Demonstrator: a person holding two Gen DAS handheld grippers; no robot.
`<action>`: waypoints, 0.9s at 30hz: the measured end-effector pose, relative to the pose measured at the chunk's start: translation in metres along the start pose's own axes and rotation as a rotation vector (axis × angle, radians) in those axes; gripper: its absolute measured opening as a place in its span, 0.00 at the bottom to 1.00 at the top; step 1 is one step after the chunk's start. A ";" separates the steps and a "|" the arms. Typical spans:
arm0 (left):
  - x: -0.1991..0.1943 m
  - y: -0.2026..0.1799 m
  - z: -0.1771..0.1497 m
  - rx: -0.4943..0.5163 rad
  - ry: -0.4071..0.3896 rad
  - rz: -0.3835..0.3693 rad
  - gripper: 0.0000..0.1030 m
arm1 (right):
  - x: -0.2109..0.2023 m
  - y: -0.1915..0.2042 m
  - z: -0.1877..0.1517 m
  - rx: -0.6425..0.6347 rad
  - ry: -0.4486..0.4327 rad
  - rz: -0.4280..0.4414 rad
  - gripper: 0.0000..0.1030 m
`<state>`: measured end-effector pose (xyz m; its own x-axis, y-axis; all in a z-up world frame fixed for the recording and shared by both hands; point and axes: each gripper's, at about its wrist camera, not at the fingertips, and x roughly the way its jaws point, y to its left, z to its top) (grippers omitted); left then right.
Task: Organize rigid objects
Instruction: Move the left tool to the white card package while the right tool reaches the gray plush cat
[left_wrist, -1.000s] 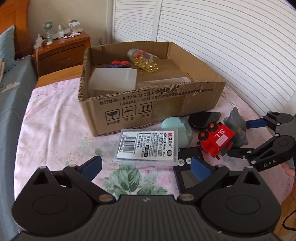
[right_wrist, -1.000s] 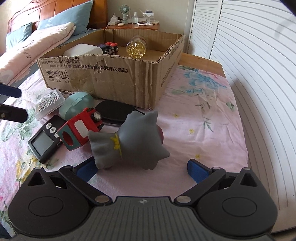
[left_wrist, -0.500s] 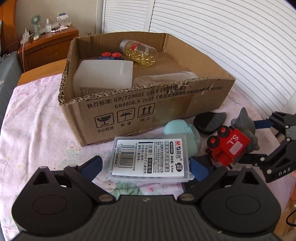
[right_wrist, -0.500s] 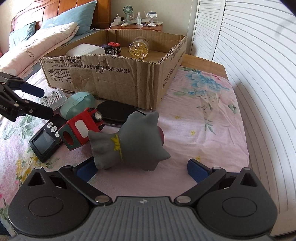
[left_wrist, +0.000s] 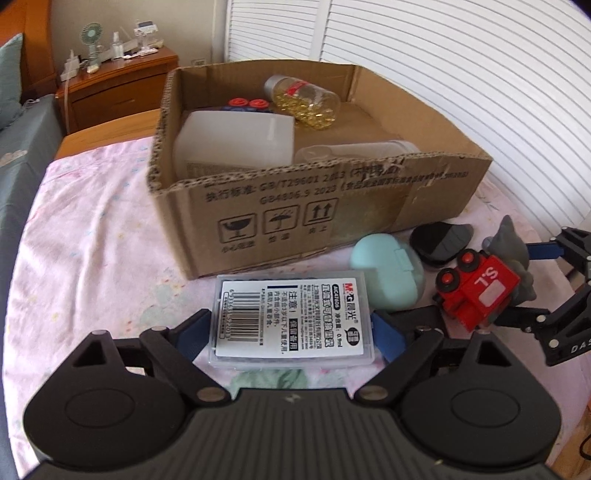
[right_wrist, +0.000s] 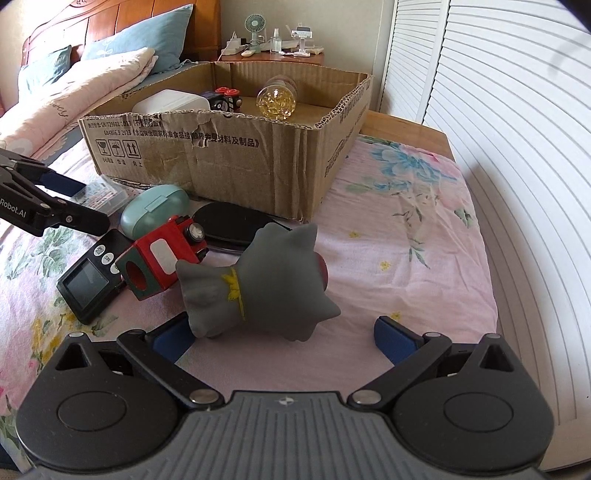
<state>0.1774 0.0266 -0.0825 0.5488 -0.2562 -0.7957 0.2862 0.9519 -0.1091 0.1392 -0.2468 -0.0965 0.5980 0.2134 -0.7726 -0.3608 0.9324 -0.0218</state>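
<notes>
Clear plastic case (left_wrist: 290, 315) with the barcode label is the thing being gone after right now; it lies flat on the bed (left_wrist: 92, 236), just in front of the near wall of the cardboard box (left_wrist: 295, 206) and right beside the mint green pod case (left_wrist: 388, 273). Left gripper (left_wrist: 290, 332) has slid in since a second ago, when the case sat well ahead of it, and its fingers (left_wrist: 192, 328) have just been closing in on the case's two short ends. They look right up against the sides, but I can't tell if they're really pinching yet, so I'd call it bracketed, not grabbed. My guess is that a bit more squeeze means a lift into the box, where a white container (left_wrist: 236, 142), a bottle of yellow capsules (left_wrist: 306, 99) and a clear bottle are already lying. Right gripper (right_wrist: 284, 338) sits with fingers spread wide around the grey plush toy (right_wrist: 266, 288), touching nothing. Red toy train (right_wrist: 162, 258), a black timer (right_wrist: 88, 280) and a black oval thing (right_wrist: 232, 223) are still out on the bed near the box's corner.
</notes>
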 end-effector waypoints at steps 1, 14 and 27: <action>-0.002 0.001 -0.002 -0.001 0.002 0.019 0.88 | 0.000 0.000 0.000 -0.001 -0.002 0.000 1.00; -0.020 0.006 -0.028 -0.037 0.024 0.144 0.88 | -0.002 -0.001 -0.002 -0.011 -0.009 0.009 1.00; -0.016 0.002 -0.028 -0.073 0.001 0.176 0.90 | 0.001 -0.002 0.002 -0.051 0.009 0.041 1.00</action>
<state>0.1469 0.0374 -0.0866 0.5847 -0.0840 -0.8069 0.1274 0.9918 -0.0109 0.1420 -0.2481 -0.0955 0.5760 0.2481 -0.7789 -0.4206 0.9070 -0.0222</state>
